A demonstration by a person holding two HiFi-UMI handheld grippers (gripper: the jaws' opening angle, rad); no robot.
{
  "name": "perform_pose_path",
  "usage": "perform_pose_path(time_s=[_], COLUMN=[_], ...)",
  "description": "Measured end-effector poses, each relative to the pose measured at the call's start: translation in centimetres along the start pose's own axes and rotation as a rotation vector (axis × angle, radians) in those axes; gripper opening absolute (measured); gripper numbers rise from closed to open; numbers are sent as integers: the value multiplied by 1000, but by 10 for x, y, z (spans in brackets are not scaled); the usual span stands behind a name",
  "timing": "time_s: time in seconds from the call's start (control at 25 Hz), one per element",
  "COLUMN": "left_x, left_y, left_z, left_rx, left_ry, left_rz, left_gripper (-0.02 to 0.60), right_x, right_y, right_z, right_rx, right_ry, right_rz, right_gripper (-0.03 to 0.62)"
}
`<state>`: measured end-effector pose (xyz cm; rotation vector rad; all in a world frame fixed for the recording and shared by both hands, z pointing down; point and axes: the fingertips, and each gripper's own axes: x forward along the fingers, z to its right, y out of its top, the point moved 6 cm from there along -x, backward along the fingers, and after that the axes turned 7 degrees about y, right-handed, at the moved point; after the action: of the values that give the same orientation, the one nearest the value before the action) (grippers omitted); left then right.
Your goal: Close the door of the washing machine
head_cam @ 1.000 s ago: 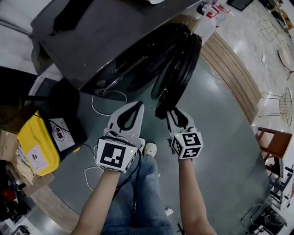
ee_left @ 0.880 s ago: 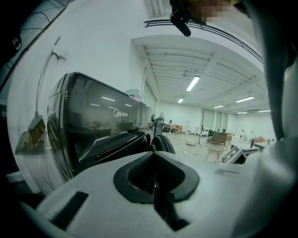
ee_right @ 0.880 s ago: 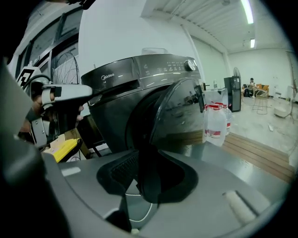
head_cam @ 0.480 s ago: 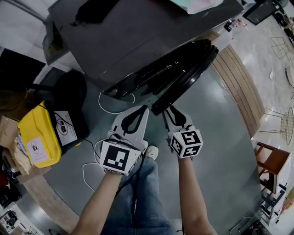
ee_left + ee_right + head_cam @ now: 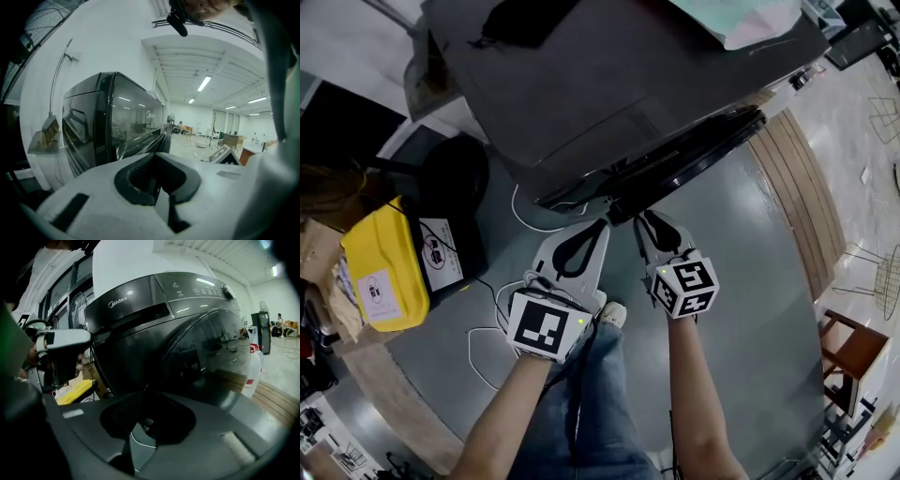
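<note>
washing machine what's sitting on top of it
On top of the washing machine lie a black object, picture left, and a pale mint-and-pink bundle, picture right. Both run up to the frame's top edge. Anything beneath them is covered.

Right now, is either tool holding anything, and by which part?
Nothing is held. The left tool is shut and empty. The right tool, whose jaws have just been closing with nothing between them, points at the washing machine door.

The left tongs (image 5: 598,227) and right tongs (image 5: 643,223) are white with black-lined loops, each bearing 1 black-and-white marker cube (image 5: 546,325); blue jeans (image 5: 581,412), white shoe (image 5: 612,314).
</note>
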<state>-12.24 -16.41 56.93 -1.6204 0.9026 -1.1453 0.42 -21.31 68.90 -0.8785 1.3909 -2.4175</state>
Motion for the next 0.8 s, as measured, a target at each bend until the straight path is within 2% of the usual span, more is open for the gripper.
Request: perform_pose_path(time_s=[0.44,0.8], left_x=[-3,-1], left_y=[-2,-1], left_z=[-6,-3], left_rx=[-20,-18], left_ry=[32,29], left_rz=[2,1], left_gripper=[5,5], right_x=[6,5], right_y=[3,2], right_z=[1,2], right_rx=[6,7], right_ry=[21,22], right_rz=[7,8], right_gripper=[91,86])
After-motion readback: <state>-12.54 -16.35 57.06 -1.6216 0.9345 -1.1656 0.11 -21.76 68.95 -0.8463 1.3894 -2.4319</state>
